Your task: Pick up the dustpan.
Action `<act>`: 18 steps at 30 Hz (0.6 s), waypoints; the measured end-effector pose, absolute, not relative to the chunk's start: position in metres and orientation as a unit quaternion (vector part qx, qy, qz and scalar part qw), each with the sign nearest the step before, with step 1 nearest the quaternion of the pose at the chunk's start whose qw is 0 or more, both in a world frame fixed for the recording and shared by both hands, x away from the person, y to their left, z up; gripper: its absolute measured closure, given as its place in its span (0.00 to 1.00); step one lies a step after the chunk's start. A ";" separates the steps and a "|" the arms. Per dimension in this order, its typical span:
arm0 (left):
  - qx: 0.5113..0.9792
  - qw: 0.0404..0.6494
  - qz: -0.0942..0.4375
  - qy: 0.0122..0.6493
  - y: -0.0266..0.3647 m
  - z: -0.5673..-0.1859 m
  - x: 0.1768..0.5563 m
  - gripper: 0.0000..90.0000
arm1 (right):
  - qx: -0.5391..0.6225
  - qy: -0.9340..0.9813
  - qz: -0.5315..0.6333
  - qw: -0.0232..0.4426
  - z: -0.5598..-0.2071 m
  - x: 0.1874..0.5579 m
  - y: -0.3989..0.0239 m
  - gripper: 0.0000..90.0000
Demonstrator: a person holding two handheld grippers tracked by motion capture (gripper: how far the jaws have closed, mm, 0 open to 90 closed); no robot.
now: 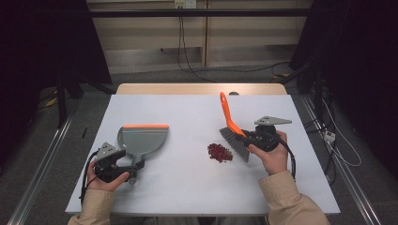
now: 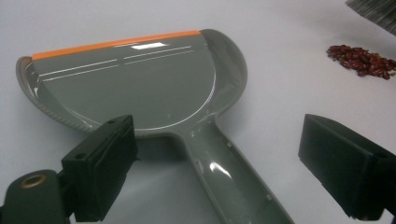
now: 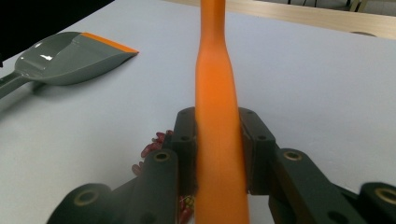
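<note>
Sweeping is set up but not begun: the right gripper [image 1: 256, 137] clamps the orange plastic handle of a small hand brush [image 3: 217, 116], its jaws pressed on both sides of the handle, with the grey bristle head [image 1: 234, 143] resting on the white table [image 1: 187, 187] just beside a small heap of dark red beans [image 1: 219, 152]. A grey plastic dustpan with an orange lip [image 2: 140, 79] lies flat, well apart to the left of the heap, its lip facing away from the person. The left gripper [image 2: 229, 163] is released: its jaws stand wide on either side of the dustpan's grey handle [image 2: 229, 172], the pads not pressing on it.

Risks, judged from this layout: the beans are likely to scatter or roll across the table if the brush strokes before the pan is brought close, since the pan lies far off and its lip does not face the heap. The unheld pan may also slide or tip if the jaws close off-centre on its sloping handle.
</note>
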State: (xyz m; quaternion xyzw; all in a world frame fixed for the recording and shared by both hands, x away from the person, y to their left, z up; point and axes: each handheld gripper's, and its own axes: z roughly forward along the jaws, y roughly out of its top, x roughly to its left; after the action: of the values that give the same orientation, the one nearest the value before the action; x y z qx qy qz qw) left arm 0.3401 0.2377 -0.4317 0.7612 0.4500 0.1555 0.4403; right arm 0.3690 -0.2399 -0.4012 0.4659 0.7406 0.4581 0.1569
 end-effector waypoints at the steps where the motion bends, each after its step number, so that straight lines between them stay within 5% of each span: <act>1: 0.761 0.440 0.153 0.452 0.238 -0.432 0.340 0.14 | 0.467 0.740 0.458 0.155 -0.401 0.369 -0.240 0.80; 18: 0.765 0.415 0.152 0.469 0.241 -0.438 0.338 0.20 | 0.464 0.735 0.470 0.153 -0.403 0.369 -0.243 0.80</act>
State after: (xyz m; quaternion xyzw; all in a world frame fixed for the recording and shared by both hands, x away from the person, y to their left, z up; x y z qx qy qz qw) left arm 0.3380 0.2413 -0.4376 0.7649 0.4687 0.1518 0.4150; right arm 0.3687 -0.2434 -0.4029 0.4643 0.7352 0.4697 0.1526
